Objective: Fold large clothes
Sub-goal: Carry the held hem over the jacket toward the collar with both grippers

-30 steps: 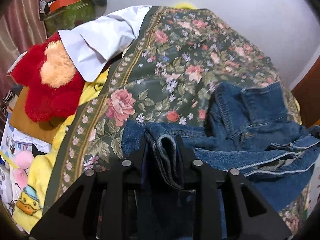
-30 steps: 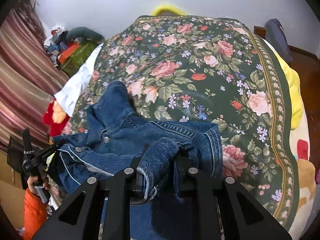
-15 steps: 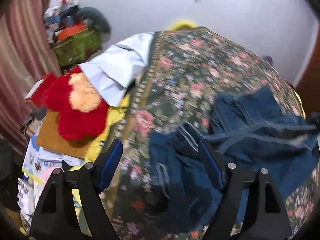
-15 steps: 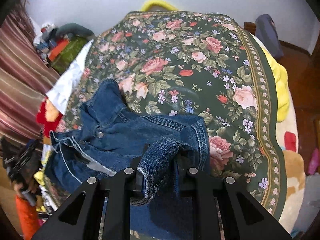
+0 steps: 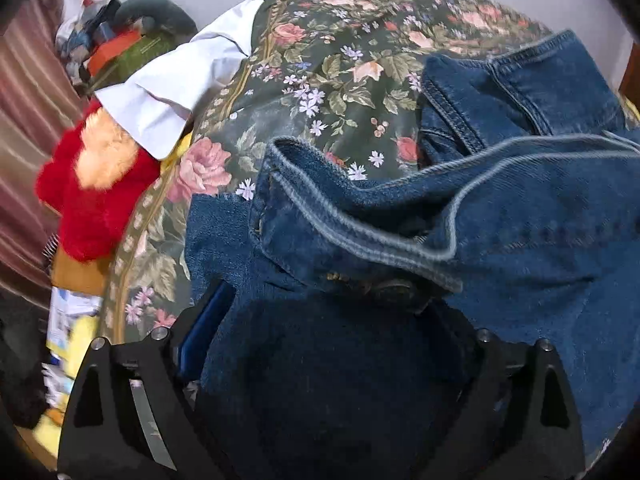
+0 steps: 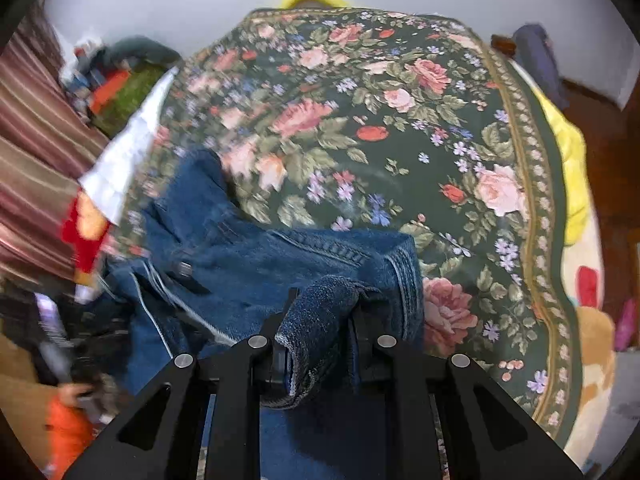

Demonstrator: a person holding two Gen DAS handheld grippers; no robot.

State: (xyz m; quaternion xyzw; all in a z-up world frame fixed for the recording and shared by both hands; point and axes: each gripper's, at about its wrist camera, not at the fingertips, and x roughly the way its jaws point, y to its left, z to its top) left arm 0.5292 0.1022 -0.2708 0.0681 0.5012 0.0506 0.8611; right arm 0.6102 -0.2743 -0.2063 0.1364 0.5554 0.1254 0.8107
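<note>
Lying crumpled on the floral bedspread (image 6: 404, 128), the denim jacket (image 5: 520, 232) is occupying the near left part of that bedspread in the right wrist view. The jacket is showing dark blue fabric with lighter, faded stitched seams, a thick hem band (image 5: 340, 216) running across the left wrist view, and a metal button (image 6: 185, 268) on its front panel. One folded portion, possibly a sleeve or collar, is extending toward the far side of the bedspread (image 5: 360, 92).

The left gripper (image 5: 320, 312) is sitting with its fingers spread wide; denim is bunching between them, and the blue pad of the left finger (image 5: 200, 332) is showing clear of the fabric, so the fingers are released.

The right gripper (image 6: 320, 320) is clenching a rolled denim edge (image 6: 320, 320) between its closed fingers, with the pale frayed border hanging toward the camera.

Beside the left edge of the bedspread, a white cloth (image 5: 180, 84) is overlapping the border, and a red plush toy (image 5: 96, 200) is resting just beyond it. A yellow blanket (image 6: 568, 168) is showing past the right edge of the bedspread.
</note>
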